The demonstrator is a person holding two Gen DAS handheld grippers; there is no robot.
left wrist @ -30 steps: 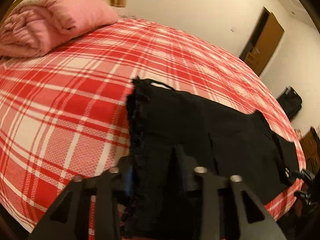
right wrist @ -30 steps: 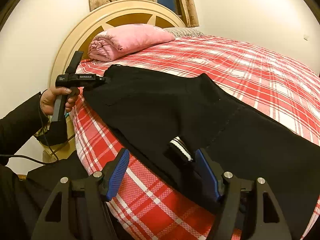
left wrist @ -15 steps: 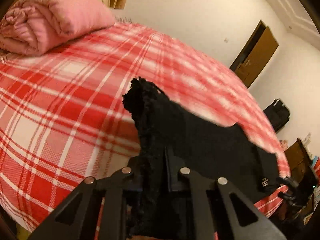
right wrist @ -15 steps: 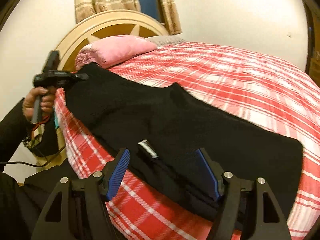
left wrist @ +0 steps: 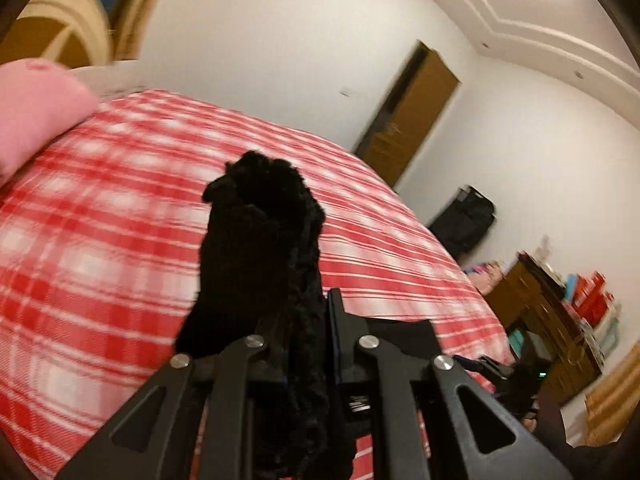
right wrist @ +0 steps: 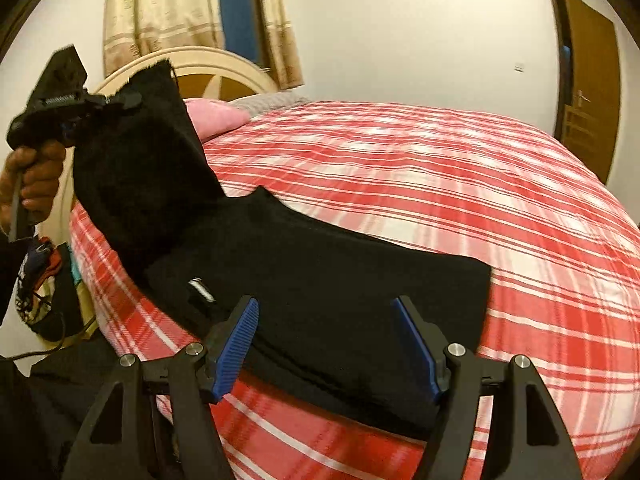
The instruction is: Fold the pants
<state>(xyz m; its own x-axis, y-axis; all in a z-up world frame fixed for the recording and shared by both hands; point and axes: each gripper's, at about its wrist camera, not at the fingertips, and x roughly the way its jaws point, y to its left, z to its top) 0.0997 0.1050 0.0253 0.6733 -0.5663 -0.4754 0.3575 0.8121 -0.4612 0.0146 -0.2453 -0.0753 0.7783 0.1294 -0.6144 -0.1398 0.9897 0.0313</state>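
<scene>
Black pants (right wrist: 320, 272) lie along the near edge of a bed with a red and white plaid cover (right wrist: 440, 168). My left gripper (left wrist: 308, 312) is shut on one end of the pants (left wrist: 260, 240) and holds it lifted above the bed. In the right wrist view that gripper (right wrist: 116, 102) is at the upper left, with the black cloth hanging from it. My right gripper (right wrist: 326, 340) is open, its blue pads (right wrist: 236, 344) spread over the part of the pants that lies flat near the bed edge, holding nothing.
A pink folded blanket (left wrist: 36, 116) lies at the head of the bed by the cream headboard (right wrist: 224, 68). A brown door (left wrist: 408, 120), a black bag (left wrist: 464, 220) and a wooden dresser (left wrist: 552, 320) stand beyond the bed. Curtains (right wrist: 160, 12) hang behind the headboard.
My left gripper has closed on the pants' end and lifted it up off the bed, toward the right gripper's side. The right gripper has stayed open over the flat part.
</scene>
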